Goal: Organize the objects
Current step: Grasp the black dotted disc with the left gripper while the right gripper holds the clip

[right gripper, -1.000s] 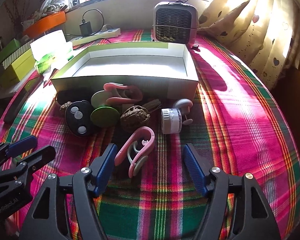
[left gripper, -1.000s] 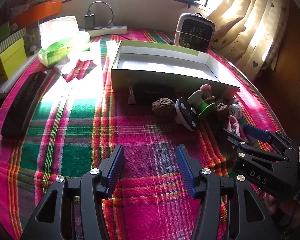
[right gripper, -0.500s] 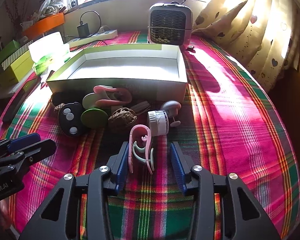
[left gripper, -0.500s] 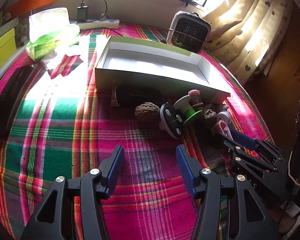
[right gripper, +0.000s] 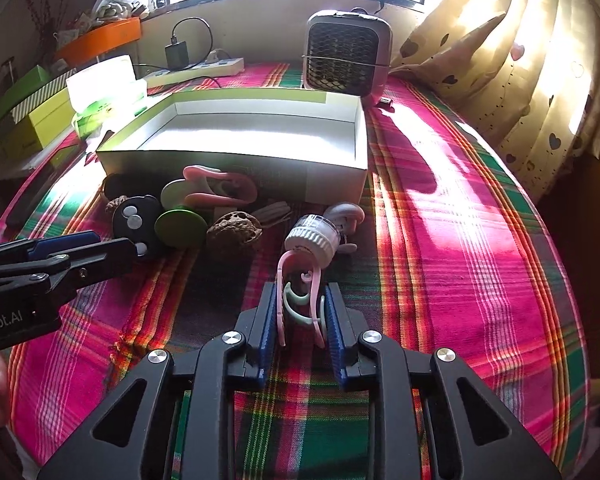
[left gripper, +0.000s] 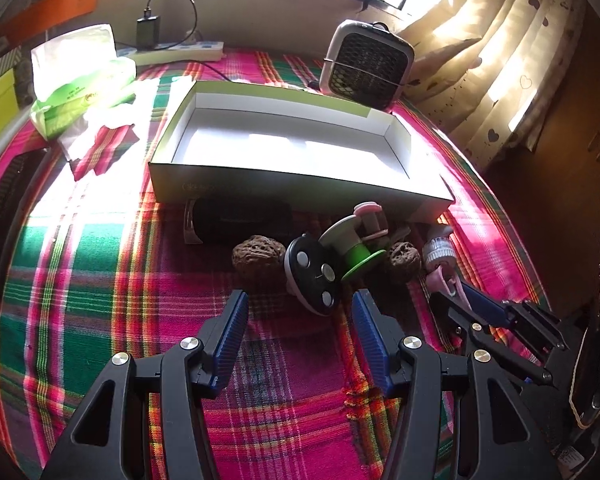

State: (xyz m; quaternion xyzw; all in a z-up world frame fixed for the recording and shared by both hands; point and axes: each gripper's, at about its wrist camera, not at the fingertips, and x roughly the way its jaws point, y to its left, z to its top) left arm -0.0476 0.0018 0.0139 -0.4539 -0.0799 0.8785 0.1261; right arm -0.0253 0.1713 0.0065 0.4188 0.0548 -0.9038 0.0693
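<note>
Two-toned pink-and-mint clip [right gripper: 300,300] stands pinched between right tool [right gripper: 300,320] pads.

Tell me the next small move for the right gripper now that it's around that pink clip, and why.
Probably lift it straight up a little. The right gripper, whose jaws have just been closing, now has both pads against the pink clip, which still lies on the tablecloth close to the small ribbed jar. Rising first should clear the jar before carrying the clip to the open box, which holds nothing yet.
</note>
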